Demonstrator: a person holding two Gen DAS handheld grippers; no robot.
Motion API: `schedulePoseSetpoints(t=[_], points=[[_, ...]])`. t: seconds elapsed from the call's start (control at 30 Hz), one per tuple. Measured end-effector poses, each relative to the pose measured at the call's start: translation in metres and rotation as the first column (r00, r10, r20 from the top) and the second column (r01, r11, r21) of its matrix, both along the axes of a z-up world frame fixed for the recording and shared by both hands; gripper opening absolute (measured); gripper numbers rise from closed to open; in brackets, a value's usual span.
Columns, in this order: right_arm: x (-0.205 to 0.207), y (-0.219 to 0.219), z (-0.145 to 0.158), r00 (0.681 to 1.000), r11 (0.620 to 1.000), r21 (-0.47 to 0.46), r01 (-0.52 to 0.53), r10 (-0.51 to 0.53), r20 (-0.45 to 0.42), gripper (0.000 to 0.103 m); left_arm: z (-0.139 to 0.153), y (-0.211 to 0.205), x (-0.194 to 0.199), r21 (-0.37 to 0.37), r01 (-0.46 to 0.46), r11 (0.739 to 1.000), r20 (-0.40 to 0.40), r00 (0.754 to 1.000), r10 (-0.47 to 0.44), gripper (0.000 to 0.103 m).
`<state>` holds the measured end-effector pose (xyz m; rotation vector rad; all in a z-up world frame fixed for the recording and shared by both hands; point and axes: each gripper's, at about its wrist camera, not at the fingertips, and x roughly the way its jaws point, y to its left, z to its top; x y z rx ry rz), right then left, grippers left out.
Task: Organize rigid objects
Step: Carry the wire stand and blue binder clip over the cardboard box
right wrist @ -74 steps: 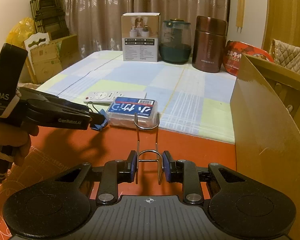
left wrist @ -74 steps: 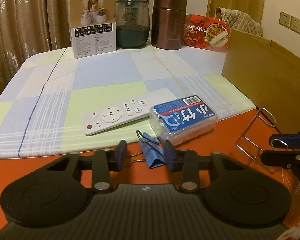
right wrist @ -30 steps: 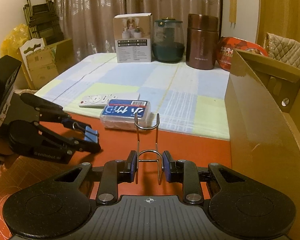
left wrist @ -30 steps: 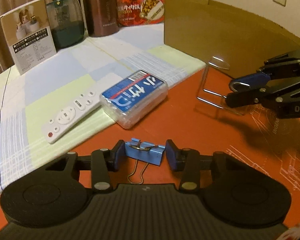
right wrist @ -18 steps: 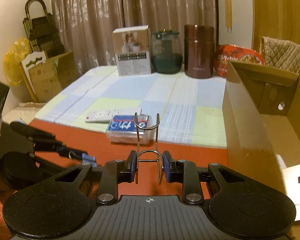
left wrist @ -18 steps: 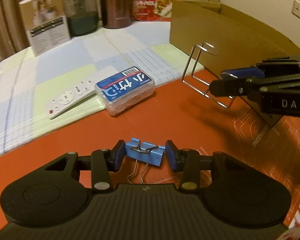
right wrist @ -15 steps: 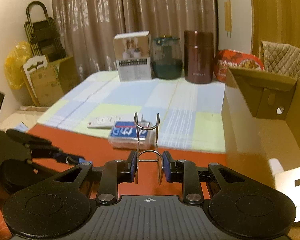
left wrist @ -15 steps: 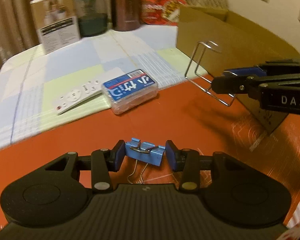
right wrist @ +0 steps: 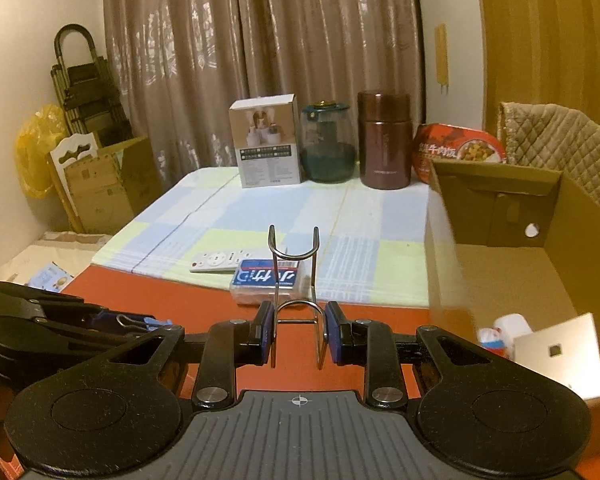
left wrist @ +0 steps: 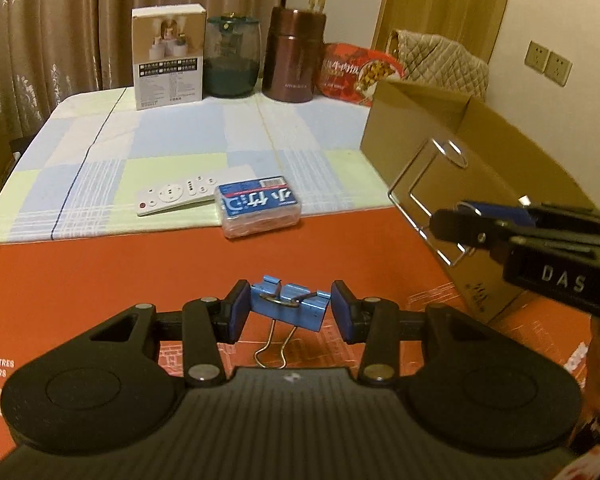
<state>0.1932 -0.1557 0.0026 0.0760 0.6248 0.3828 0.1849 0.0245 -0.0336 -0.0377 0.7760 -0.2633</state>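
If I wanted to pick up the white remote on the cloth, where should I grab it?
Probably across its narrow width, near the middle. The white remote lies flat on the checked cloth, so come from above and pinch its two long edges. Its right end lies right by the blue-labelled packet, so stay left of that.

Blue binder clip [left wrist: 287, 307] with wire handles folded down, held off the orange surface. Bent steel wire rack [right wrist: 295, 280] held upright in the air, hooked prongs up. Open cardboard box [right wrist: 500, 272] stands right, already holding small items.
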Motion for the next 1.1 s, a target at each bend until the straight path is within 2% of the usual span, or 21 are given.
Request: schedulePoseSetpoints(t=[0.37, 0.63, 0.87, 1.1], points=[[-0.037, -0.031, 0.028, 0.998, 0.998, 0.007, 0.060, -0.060, 0.036, 0.024, 0.024, -0.029, -0.030, -0.004, 0.029, 1.000, 0.040, 0.999, -0.029, 0.038], [-0.062, -0.079, 0.059, 0.987, 0.989, 0.009, 0.148, -0.148, 0.059, 0.024, 0.065, -0.070, -0.037, -0.003, 0.117, 0.993, 0.109, 0.987, -0.116, 0.038], [-0.041, -0.136, 0.081, 0.975, 0.977, -0.008, 0.215, -0.214, 0.058, 0.024, 0.090, -0.111, -0.014, 0.010, 0.179, 0.984, 0.140, 0.974, -0.179, 0.038], [0.008, -0.188, 0.079, 0.966, 0.966, -0.027, 0.257, -0.257, 0.008, 0.024, 0.094, -0.161, 0.034, 0.007, 0.254, 0.967, 0.144, 0.957, -0.252, 0.038]])
